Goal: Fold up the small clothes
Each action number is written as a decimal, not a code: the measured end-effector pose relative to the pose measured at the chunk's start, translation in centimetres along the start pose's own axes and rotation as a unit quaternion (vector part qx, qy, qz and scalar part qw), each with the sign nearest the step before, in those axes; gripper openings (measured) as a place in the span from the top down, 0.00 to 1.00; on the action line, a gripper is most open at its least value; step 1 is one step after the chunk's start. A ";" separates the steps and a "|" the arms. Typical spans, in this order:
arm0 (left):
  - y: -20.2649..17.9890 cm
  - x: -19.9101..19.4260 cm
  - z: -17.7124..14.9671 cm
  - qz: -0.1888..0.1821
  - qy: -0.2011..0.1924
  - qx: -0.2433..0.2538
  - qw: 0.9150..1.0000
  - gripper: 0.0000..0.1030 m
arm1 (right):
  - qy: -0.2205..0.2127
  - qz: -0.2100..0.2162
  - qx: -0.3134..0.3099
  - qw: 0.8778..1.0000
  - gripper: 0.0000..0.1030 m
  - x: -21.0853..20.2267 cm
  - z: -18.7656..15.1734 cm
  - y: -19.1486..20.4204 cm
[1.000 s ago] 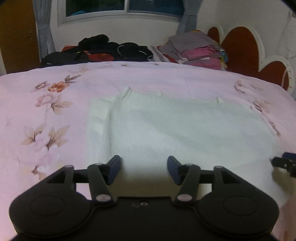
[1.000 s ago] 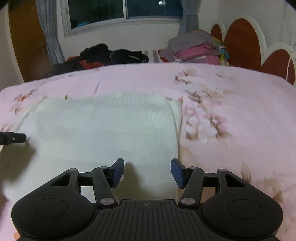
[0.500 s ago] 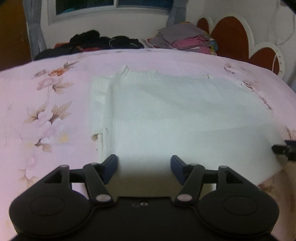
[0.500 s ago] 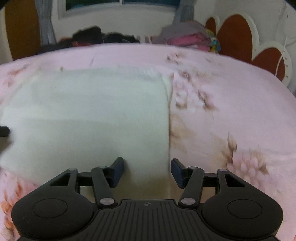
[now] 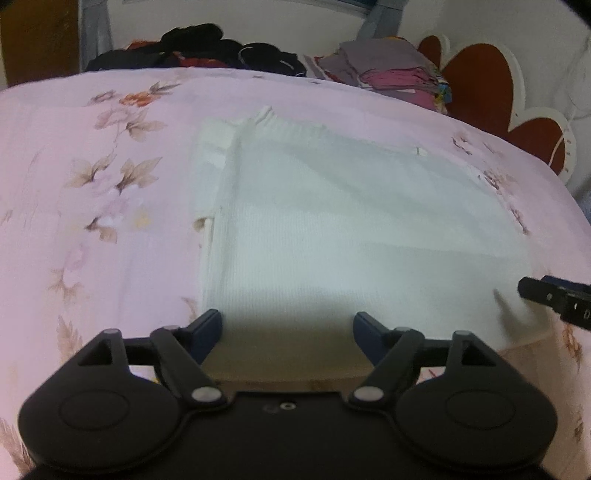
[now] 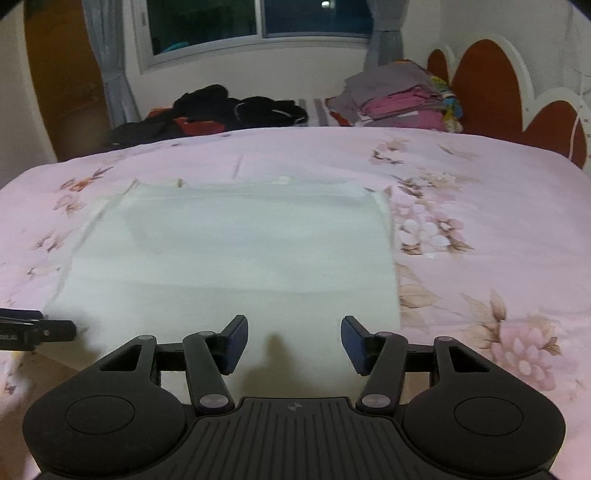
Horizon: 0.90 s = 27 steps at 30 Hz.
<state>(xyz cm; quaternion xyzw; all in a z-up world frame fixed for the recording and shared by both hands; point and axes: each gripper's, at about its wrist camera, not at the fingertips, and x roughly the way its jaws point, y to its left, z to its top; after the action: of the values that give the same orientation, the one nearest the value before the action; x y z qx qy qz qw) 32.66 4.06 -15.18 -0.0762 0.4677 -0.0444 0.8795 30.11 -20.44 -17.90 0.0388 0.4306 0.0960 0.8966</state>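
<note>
A white knit garment lies flat on the pink floral bedspread, folded into a rough rectangle; it also shows in the right wrist view. My left gripper is open, its fingers over the garment's near left corner. My right gripper is open over the garment's near right part. Neither holds anything. The right gripper's tip shows at the right edge of the left wrist view; the left gripper's tip shows at the left edge of the right wrist view.
A heap of dark clothes and a stack of folded clothes lie at the bed's far side, under a window. A red and white headboard stands at the right.
Both grippers drew back toward the garment's near edge, which now shows below the fingers. The right wrist view tilted up. Both stay open.
</note>
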 end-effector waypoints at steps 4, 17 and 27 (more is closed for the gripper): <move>0.0 -0.9 -0.6 0.005 0.002 -0.027 1.000 0.24 | -0.004 0.017 -0.003 1.000 0.46 -0.2 -0.1 0.8; -1.4 -1.8 -4.2 0.010 0.015 -0.166 0.986 0.23 | -0.008 0.090 -0.029 0.995 0.35 -1.1 -1.3 -1.7; 0.3 -1.3 -5.5 -0.041 -0.048 -0.283 0.957 0.13 | -0.020 0.115 -0.032 0.993 0.18 -1.3 -1.6 -2.6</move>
<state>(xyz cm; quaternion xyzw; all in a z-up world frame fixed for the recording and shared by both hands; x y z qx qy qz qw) 27.40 4.06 -17.21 -0.3428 0.4147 0.0574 0.8409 28.45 -23.27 -18.31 0.0613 0.4023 0.2119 0.8885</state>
